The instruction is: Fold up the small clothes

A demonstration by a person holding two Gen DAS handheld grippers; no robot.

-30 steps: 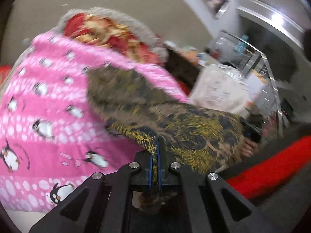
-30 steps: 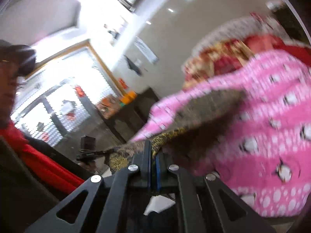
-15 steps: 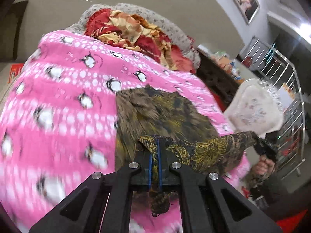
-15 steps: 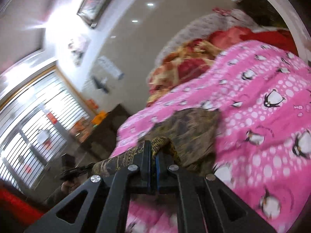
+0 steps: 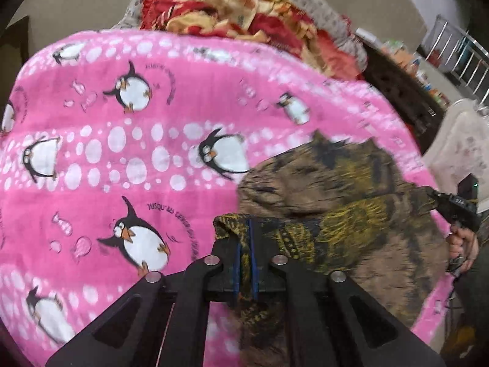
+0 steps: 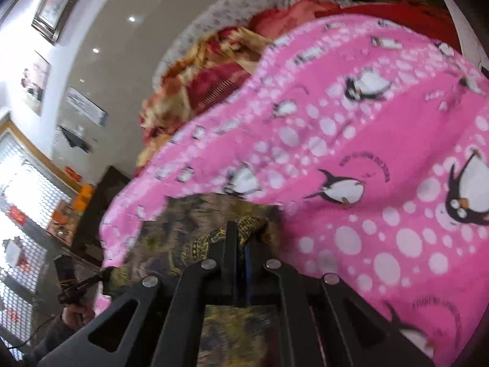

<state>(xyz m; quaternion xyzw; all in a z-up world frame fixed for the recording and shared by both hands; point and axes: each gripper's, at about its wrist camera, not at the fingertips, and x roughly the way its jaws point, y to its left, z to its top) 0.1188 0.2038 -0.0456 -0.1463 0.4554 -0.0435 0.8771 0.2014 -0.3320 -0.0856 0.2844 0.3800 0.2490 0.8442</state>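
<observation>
Brown-yellow garment [image 5: 336, 202] stretched sideways over pink blanket [image 5: 122, 140]; left tool [image 5: 244, 232], right tool [image 6: 241, 232] clamped on ends.

Pink penguin blanket [image 5: 152, 168] covers bed; brown-yellow patterned garment [image 5: 336, 189] partly on it (near edge); red-gold bedding [image 5: 238, 9] beyond.
</observation>
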